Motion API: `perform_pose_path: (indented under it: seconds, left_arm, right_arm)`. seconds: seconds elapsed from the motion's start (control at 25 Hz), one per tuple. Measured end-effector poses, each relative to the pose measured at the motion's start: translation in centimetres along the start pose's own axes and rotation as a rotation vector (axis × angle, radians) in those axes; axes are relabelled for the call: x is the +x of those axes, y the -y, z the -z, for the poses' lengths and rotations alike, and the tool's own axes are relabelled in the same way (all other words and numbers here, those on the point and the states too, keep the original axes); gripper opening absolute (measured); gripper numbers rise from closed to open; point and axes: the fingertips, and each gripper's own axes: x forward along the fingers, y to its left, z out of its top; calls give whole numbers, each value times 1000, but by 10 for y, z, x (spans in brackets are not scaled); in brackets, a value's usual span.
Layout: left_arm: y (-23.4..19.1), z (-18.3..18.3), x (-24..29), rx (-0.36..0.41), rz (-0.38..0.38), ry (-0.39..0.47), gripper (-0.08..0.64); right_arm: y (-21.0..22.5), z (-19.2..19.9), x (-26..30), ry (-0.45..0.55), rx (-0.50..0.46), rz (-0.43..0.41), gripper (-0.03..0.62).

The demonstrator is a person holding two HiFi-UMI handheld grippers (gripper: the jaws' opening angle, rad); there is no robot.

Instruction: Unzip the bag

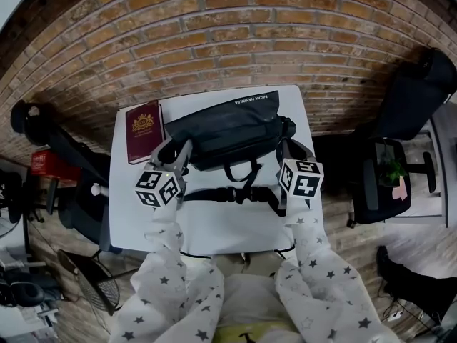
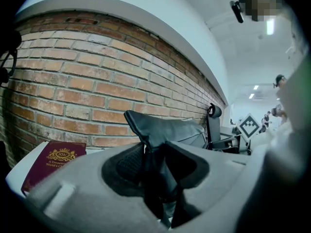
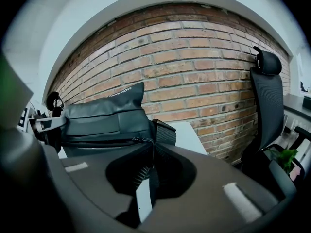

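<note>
A dark grey bag point(image 1: 225, 131) lies across the far half of the white table point(image 1: 214, 227). My left gripper point(image 1: 173, 154) is at the bag's left end; in the left gripper view it point(image 2: 153, 166) is shut on a raised fold of the bag's fabric point(image 2: 155, 130). My right gripper point(image 1: 283, 152) is at the bag's right end. In the right gripper view the bag point(image 3: 104, 123) shows its zip line, and the zipper pull point(image 3: 151, 154) runs from the slider down between the shut jaws of that gripper point(image 3: 150, 174).
A dark red booklet point(image 1: 144, 129) point(image 2: 53, 161) lies left of the bag. The bag's strap with a buckle point(image 1: 228, 195) trails on the near side. A brick wall stands behind the table. Office chairs stand at the right point(image 1: 400, 120) and the left point(image 1: 64, 156).
</note>
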Motion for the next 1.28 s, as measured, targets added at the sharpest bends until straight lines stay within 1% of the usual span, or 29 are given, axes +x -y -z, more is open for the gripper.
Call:
perform_pose_path:
  seconds: [0.2,0.32,0.4,0.44,0.48,0.56,0.6,0.64,0.72,0.8,0.84,0.88,0.92,0.96,1.0,1.08,1.28]
  left_arm:
    - [0,0,0,-4,-14,6,137]
    - [0,-1,-1,-9,-32,14,141]
    - [-1,1,-5,-25,-59,25,167]
    - [-1,4,-7,-34,-71,27,190]
    - [-1,7,-9,-40,-80,25,195]
    - [1,11,-14,-43,-96,29,201]
    - [2,10,-17,-42,-107,36,201]
    - [3,9,-20,-39,-123,44,201]
    - [5,5,-29,-30,-159,61,201]
    - [11,2,-38,-11,-184,70,189]
    - [16,1,-42,8,-190,67,157]
    - [21,0,-46,28,-190,60,93]
    - [28,0,-49,44,-185,51,20]
    - [34,0,-51,53,-175,44,0]
    - [40,-1,-53,55,-165,40,0]
    - [49,-3,-56,52,-155,42,0]
    - [65,-15,-66,45,-150,63,-2]
  right_arm:
    - [3,0,1,4,12,6,21]
    - [1,5,2,-8,23,-33,25]
    - [0,9,1,-13,25,-69,30]
    - [1,9,0,-6,28,-80,53]
    - [2,8,-2,4,33,-89,93]
    - [1,5,-5,25,40,-121,140]
    - [-1,4,-8,36,35,-143,173]
    - [-3,2,-11,51,26,-166,192]
    - [-9,-3,-19,88,3,-206,182]
    - [-12,-8,-29,122,-17,-229,141]
    - [-14,-11,-33,135,-28,-236,117]
    - [-15,-13,-38,147,-44,-240,97]
    - [-16,-16,-43,158,-64,-239,56]
    - [-17,-19,-47,170,-84,-235,13]
    - [-18,-22,-52,180,-98,-234,-1]
    - [-21,-28,-60,201,-102,-246,9]
    - [-24,-44,-81,250,-84,-272,9]
